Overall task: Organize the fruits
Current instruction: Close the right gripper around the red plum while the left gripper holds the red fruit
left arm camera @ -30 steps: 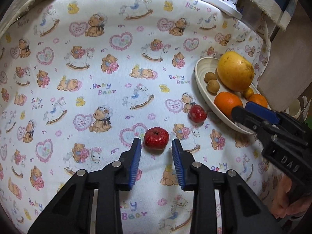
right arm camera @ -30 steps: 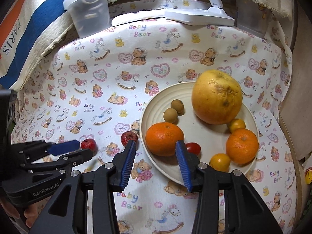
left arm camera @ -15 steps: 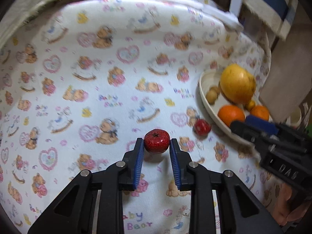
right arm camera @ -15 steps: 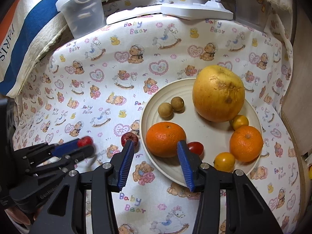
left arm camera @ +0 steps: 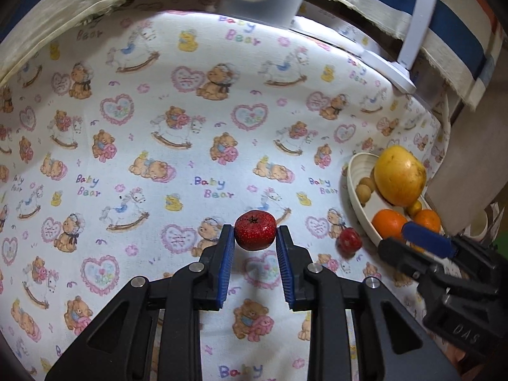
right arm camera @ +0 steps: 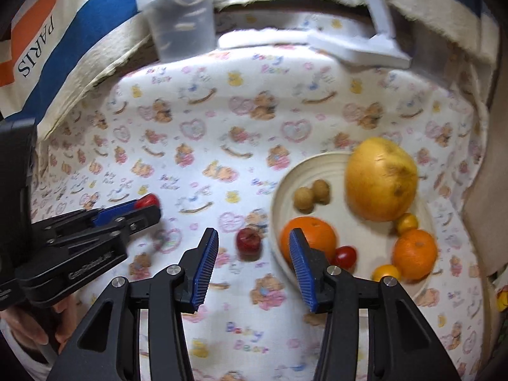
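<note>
My left gripper (left arm camera: 255, 233) is shut on a red speckled fruit (left arm camera: 255, 229) and holds it a little above the bear-print cloth; the right wrist view shows that fruit (right arm camera: 146, 201) at the left gripper's (right arm camera: 139, 208) tip. A second, smaller red fruit (left arm camera: 350, 238) (right arm camera: 249, 241) lies on the cloth just left of the cream plate (right arm camera: 277, 197) (left arm camera: 351, 187). My right gripper (right arm camera: 253, 239) hangs open above that fruit and the plate's left rim, holding nothing. The plate carries a yellow pomelo (right arm camera: 381, 179), two oranges (right arm camera: 308, 238), a cherry tomato (right arm camera: 344, 255), two brown longans (right arm camera: 311, 193) and small yellow fruits.
A clear plastic cup (right arm camera: 179, 19) and a white lamp base (right arm camera: 358, 50) stand at the back edge of the cloth. Striped fabric rises behind them. A brown board (left arm camera: 466, 171) stands right of the plate. A hand (right arm camera: 31, 333) grips the left tool.
My left gripper closed on the red speckled fruit and raised it off the cloth. My right gripper shifted left, from over the plate toward the smaller red fruit.
</note>
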